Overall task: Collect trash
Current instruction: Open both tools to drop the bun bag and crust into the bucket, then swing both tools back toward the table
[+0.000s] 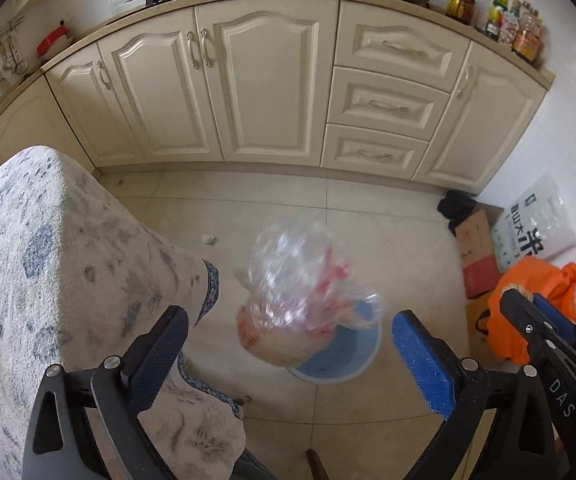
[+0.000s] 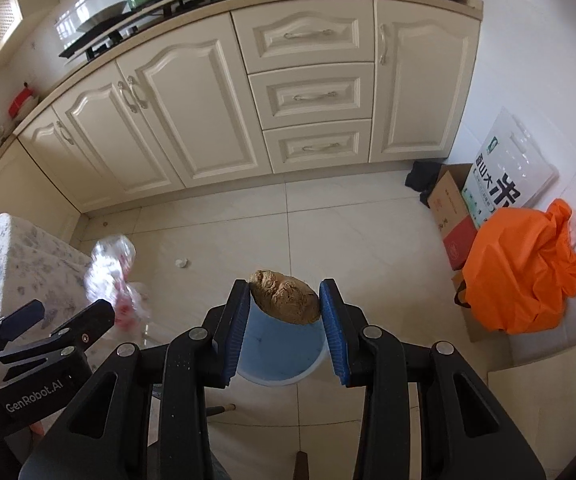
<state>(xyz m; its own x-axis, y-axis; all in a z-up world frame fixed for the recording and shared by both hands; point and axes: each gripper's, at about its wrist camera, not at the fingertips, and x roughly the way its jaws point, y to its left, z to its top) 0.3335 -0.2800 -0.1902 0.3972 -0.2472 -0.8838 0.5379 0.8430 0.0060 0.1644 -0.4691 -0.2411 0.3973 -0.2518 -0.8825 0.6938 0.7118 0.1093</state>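
A clear plastic bag (image 1: 296,292) with red print and pale contents is in mid-air, blurred, above the blue trash bin (image 1: 340,356) on the floor. My left gripper (image 1: 288,352) is open wide and holds nothing, with the bag between and beyond its fingers. The bag also shows in the right wrist view (image 2: 113,276), beside the left gripper (image 2: 55,316). My right gripper (image 2: 283,312) is shut on a brown crumpled lump (image 2: 283,298) and holds it right above the blue bin (image 2: 279,356).
A small white scrap (image 1: 207,239) lies on the floor tiles; it also shows in the right wrist view (image 2: 181,263). A cloth-covered table (image 1: 47,264) is at left. An orange bag (image 2: 520,272), cardboard boxes (image 2: 454,216) and a rice sack (image 2: 508,168) stand at right. Cream cabinets (image 2: 207,108) line the back.
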